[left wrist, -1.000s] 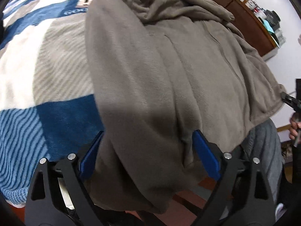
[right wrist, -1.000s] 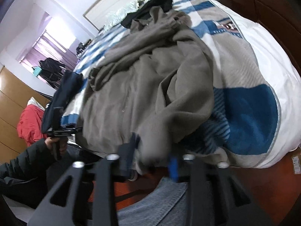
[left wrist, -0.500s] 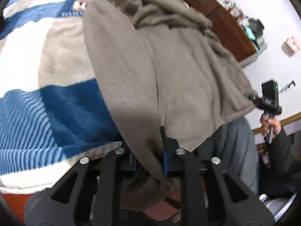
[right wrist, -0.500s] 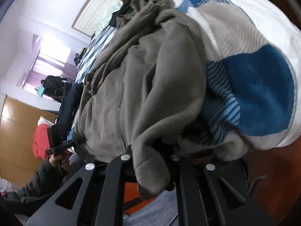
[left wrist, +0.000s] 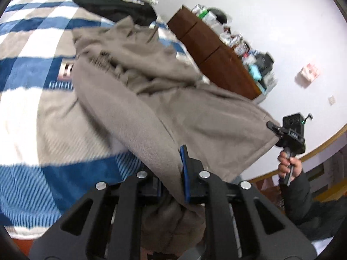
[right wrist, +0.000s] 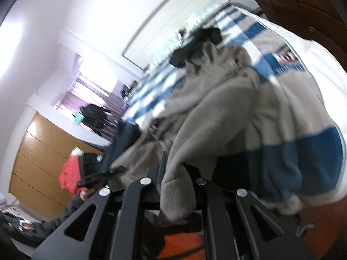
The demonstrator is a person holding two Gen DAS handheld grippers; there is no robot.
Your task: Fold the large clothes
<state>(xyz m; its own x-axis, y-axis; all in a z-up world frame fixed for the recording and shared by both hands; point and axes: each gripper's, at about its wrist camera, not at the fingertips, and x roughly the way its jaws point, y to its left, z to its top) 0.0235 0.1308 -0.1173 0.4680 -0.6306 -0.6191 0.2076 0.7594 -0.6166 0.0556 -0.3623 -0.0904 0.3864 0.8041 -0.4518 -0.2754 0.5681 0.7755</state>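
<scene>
Left gripper (left wrist: 173,173): jaws drawn close together, clamped on a fold of the grey fleece jacket (left wrist: 173,112). The blue pad (left wrist: 184,173) of one finger pressed flat against the cloth; a bunch of fabric hung below the jaws toward 6 o'clock.

Right gripper (right wrist: 175,173): jaws likewise nearly closed, pinching a thick rolled edge of the same jacket (right wrist: 216,112), with the end of the roll drooping between the finger arms toward 6 o'clock.

In the left wrist view the right gripper (left wrist: 290,130) appeared at 3 o'clock, in the person's hand (left wrist: 289,164), at the jacket's far corner. In the right wrist view the left gripper (right wrist: 93,173) sat at 8 o'clock, touching the jacket's edge.

Jacket lay rumpled on the bed, spreading from the grippers up toward 12 o'clock over a blue, white and beige striped blanket (left wrist: 43,108). A black garment (left wrist: 112,6) lay on the blanket beyond it, at 11 o'clock, touching the jacket's top edge.

Outward: brown wooden cabinet (left wrist: 212,52) at 1 o'clock with cluttered items on top, blurred. In the right view, a light wood dresser (right wrist: 36,151) at 9 o'clock, a red cloth (right wrist: 69,175) just beside it.
</scene>
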